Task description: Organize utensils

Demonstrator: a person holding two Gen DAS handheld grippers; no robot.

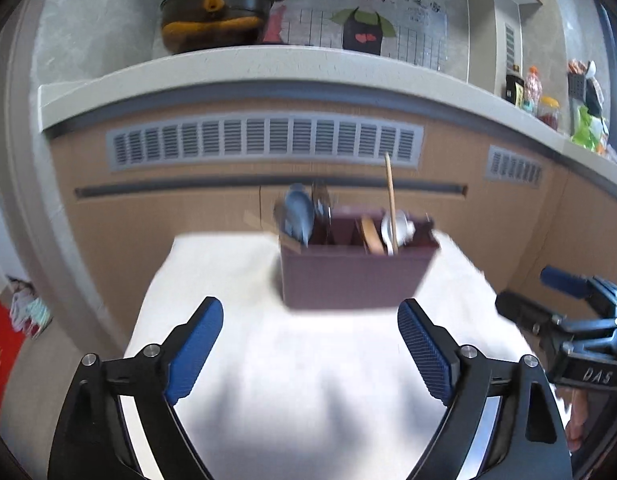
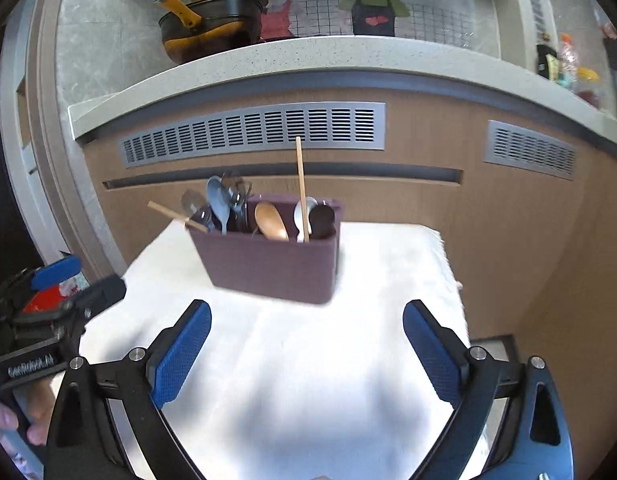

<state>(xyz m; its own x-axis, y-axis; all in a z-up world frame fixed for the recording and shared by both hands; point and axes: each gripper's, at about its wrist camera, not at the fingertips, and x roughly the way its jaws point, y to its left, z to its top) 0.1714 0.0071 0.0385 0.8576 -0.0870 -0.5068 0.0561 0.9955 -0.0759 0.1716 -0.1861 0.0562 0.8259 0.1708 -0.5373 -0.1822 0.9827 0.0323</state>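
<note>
I am holding both tools over a small table covered with a white cloth point(image 2: 292, 360). My left gripper point(image 1: 310, 354) is standing spread wide with nothing between its blue pads, and my right gripper point(image 2: 306, 354) is standing spread the same way, also holding nothing.

The purple utensil holder point(image 2: 274, 268) is sitting on the far half of the cloth, ahead of both tools and well apart from them. The near half of the cloth is lying bare, so the room in front of my fingers is open right up to the holder. The cloth's right edge point(image 2: 448, 264) is dropping off beside the holder (the left view is too blurred to judge its edges).

Standing in the holder are a blue spoon point(image 2: 219, 200), a wooden spoon point(image 2: 271, 221), a white spoon point(image 2: 302, 214), a dark spoon point(image 2: 321, 220) and a tall wooden stick point(image 2: 301, 184); another stick point(image 2: 176, 216) is leaning out over the left rim.

Behind the table a wooden cabinet front point(image 2: 388, 192) with grey vents is closing off the far side, and a pot with a yellow handle point(image 2: 212, 26) is sitting on the counter above.
</note>
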